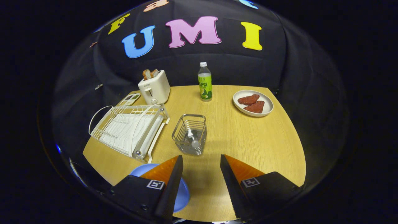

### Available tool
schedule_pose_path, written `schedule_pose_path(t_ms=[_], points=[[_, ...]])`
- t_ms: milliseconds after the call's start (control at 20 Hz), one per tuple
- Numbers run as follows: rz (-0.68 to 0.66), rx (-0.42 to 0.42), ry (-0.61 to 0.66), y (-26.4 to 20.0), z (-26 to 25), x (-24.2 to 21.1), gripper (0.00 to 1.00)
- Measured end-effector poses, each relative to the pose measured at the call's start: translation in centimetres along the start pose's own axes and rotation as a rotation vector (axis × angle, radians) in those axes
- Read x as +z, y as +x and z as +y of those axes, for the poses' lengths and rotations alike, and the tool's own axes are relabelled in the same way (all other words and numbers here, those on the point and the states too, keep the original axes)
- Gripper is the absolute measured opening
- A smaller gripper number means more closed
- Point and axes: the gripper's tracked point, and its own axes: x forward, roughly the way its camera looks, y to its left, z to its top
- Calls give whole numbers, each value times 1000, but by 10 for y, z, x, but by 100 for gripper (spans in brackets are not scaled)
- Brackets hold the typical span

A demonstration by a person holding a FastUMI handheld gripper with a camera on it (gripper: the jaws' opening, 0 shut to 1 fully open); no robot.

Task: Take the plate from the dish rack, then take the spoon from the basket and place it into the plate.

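Your tool (pixel 201 160): 2 fingers spread apart above counter (pixel 248 140), clamping nothing. Blue plate (pixel 182 193) flat on counter, partly under your left finger, just ahead of dish rack's near corner. Dish rack (pixel 130 130) white, no plate in it. Spoon (pixel 192 140) upright inside wire basket (pixel 190 133), just ahead of your fingers. Beyond: toaster (pixel 154 87) with bread, bottle (pixel 205 82), white plate (pixel 252 103) bearing 2 red-brown pieces.

I'm holding the gripper (pixel 201 161) open over the table (pixel 248 140); the blue plate (pixel 183 193) is lying under its left finger, the spoon (pixel 192 140) standing in the basket (pixel 190 134) just ahead, beside the rack (pixel 129 130).
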Motion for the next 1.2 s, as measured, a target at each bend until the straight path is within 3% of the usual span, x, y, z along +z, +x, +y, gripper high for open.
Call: schedule_pose_path(t_ms=[400, 600, 650, 850, 1200], points=[[61, 30, -82, 41, 10, 8, 69], [93, 27, -97, 58, 10, 4, 49], [100, 28, -99, 60, 10, 3, 40], [117, 34, -95, 64, 10, 2, 17], [108, 23, -114, 61, 8, 5, 10]])
